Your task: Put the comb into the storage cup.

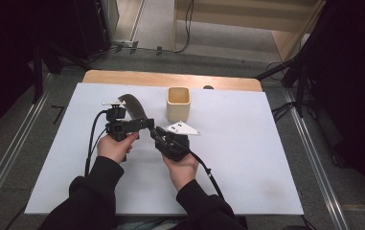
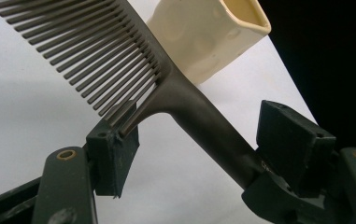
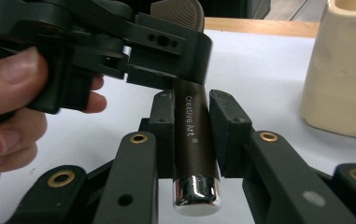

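The right gripper (image 3: 192,140) is clamping the comb (image 2: 166,88) by its handle (near the cream cup (image 1: 178,103)); the left gripper (image 2: 199,144) is standing wide around it.

Both sleeves (image 1: 91,196) are black and long. Each tool, left tool (image 1: 144,123) and right tool (image 1: 157,132), is matte black plastic with brass-ringed pivot holes (image 3: 138,138) (a grey three-cornered plate (image 1: 182,128) tops the right one) and a black cable (image 1: 92,139).

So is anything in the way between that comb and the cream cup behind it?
Nothing visible. The comb, held at its handle by the right gripper, has bare white table between it and the cup.
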{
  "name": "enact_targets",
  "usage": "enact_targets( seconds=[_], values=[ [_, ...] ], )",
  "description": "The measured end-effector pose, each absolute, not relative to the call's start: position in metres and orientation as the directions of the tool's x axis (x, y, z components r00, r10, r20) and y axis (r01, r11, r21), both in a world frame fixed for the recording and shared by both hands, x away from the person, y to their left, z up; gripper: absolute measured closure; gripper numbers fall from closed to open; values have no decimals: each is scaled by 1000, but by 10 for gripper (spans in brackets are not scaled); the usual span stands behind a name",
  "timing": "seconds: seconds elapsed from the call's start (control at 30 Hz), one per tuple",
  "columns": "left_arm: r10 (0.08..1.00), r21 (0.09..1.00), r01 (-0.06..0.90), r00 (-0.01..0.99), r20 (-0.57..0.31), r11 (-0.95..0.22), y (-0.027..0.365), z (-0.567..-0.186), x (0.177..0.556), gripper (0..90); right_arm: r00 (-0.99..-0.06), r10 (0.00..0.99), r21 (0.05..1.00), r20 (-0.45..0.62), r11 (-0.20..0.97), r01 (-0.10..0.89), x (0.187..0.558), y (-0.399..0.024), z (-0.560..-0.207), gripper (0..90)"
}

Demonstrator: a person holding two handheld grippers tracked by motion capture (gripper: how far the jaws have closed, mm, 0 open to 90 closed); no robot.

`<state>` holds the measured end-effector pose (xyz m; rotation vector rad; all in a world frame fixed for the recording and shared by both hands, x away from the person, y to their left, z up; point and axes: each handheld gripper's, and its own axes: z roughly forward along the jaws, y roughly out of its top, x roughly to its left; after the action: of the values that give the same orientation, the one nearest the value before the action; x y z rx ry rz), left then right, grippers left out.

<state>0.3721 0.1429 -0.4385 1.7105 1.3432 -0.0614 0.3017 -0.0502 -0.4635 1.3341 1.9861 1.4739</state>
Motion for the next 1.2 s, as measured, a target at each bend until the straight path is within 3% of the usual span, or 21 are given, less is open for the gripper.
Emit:
enact_targets(
  seconds=[0.13,0.53,1.2],
  values=[
    [741,611,790,381,-553,50,143,-439,373,325,-499,827,877,260,14,480,301,-49,-464,703],
    [734,585,809,358,-577,65,143,-441,372,542,-511,823,880,247,30,473,299,-41,-467,702],
    [675,551,826,342,-654,115,149,-442,373,649,-522,819,867,236,65,494,302,-39,-469,696]
  ],
)
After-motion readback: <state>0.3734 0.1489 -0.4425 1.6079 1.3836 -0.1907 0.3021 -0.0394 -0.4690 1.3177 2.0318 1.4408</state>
